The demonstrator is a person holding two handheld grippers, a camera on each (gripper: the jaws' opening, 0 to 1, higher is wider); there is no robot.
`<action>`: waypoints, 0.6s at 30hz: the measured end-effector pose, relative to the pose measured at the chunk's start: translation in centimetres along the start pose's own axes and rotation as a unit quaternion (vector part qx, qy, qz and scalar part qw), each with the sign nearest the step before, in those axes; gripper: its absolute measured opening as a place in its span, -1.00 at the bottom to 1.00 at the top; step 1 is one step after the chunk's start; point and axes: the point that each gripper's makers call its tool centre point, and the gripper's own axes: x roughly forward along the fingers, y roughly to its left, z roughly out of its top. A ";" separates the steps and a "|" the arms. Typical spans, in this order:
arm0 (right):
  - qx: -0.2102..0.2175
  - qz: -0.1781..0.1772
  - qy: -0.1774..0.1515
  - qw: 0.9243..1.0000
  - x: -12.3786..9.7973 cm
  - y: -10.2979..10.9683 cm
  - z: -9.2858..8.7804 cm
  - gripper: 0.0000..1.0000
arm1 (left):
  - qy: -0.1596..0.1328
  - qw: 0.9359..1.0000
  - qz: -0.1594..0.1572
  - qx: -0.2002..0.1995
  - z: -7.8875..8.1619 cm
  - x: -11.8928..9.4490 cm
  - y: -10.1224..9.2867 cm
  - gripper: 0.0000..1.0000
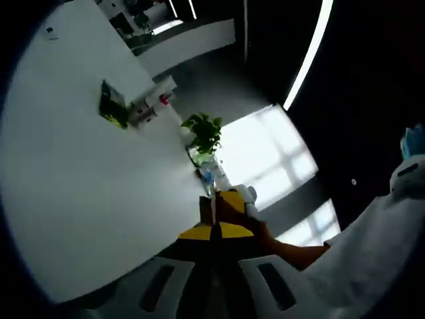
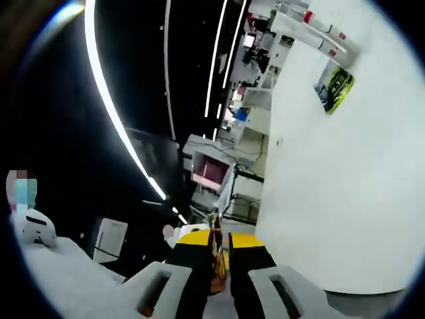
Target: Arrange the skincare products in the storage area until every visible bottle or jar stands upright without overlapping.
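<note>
overhead, both tongs pressed together, left tongs, right tongs, no legible labels on white table

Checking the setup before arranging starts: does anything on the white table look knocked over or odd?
Some bottles beside the green box seem to lie on their sides on the white table, but they are too small to be sure.

In the left gripper view we have broad bare desk to the left of our claw. At its far edge stand a potted plant, a green packet and small bottles, crowding that side.
</note>
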 end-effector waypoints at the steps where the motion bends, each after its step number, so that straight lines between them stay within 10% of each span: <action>1: 0.006 0.009 -0.007 1.000 -0.1 0.2 0.2 -1.00 | 0.004 1.000 -0.002 -0.001 -0.1 0.0 -0.1 -1.00; 12: 0.012 0.026 0.010 1.000 0.2 1.3 -0.4 -1.00 | -0.063 0.995 -0.052 -0.054 1.6 0.0 -1.3 -0.99; 18: 0.029 0.049 0.011 0.998 0.3 1.9 -0.6 -1.00 | -0.054 0.996 -0.058 -0.047 1.6 -0.3 -1.4 -1.00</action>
